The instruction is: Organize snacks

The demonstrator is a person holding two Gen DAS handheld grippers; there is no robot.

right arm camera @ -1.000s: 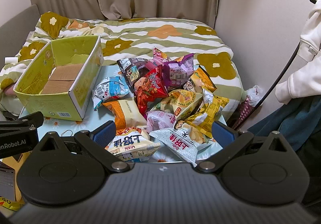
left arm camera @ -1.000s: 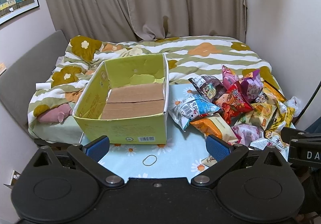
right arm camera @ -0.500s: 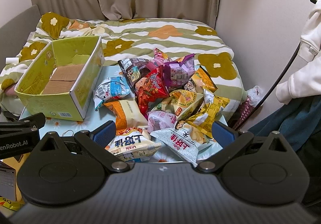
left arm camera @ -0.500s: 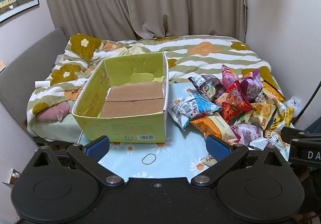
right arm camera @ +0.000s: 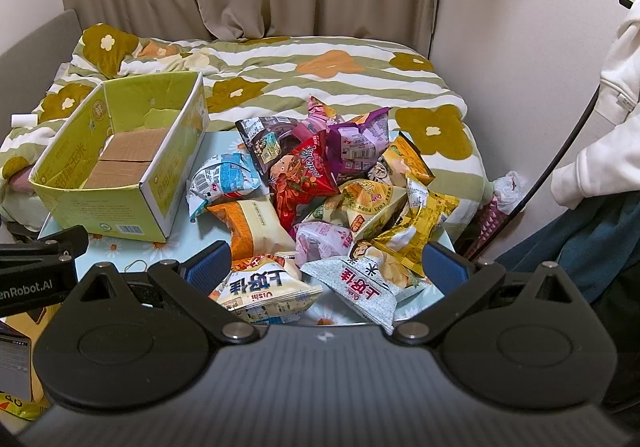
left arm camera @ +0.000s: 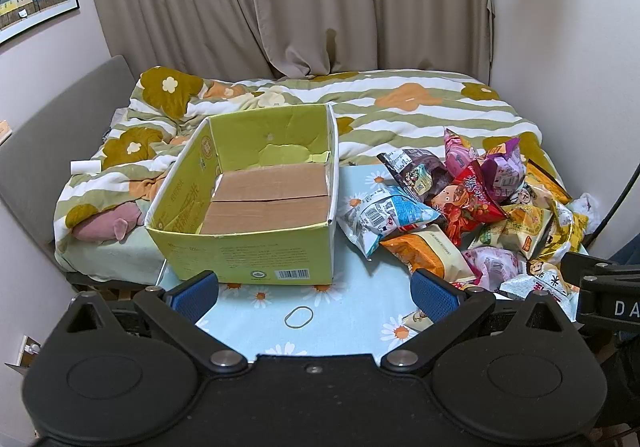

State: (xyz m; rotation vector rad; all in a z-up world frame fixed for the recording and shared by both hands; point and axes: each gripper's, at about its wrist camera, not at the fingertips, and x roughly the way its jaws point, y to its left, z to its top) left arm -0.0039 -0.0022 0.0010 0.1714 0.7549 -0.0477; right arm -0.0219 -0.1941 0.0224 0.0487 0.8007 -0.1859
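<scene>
An open yellow-green cardboard box (left arm camera: 240,251) (right arm camera: 100,207) stands on the left of a light blue daisy-print table (left arm camera: 360,307), with nothing inside. A pile of several snack bags (left arm camera: 472,207) (right arm camera: 340,183) lies to its right: a blue-white bag (left arm camera: 384,213), a red bag (right arm camera: 300,175), an orange-cream bag (right arm camera: 252,225). My left gripper (left arm camera: 314,293) is open and empty, hovering above the table's near edge in front of the box. My right gripper (right arm camera: 326,271) is open and empty above the nearest white bags (right arm camera: 268,289).
A rubber band (left arm camera: 299,316) lies on the table before the box. A bed with a striped flower quilt (left arm camera: 400,103) sits behind the table. A wall stands at the right. A person's white sleeve (right arm camera: 600,151) and a black cable (right arm camera: 560,151) are at the right.
Both grippers have drifted very slightly; the scene has shifted a little in both views. Nothing was grasped or moved.
</scene>
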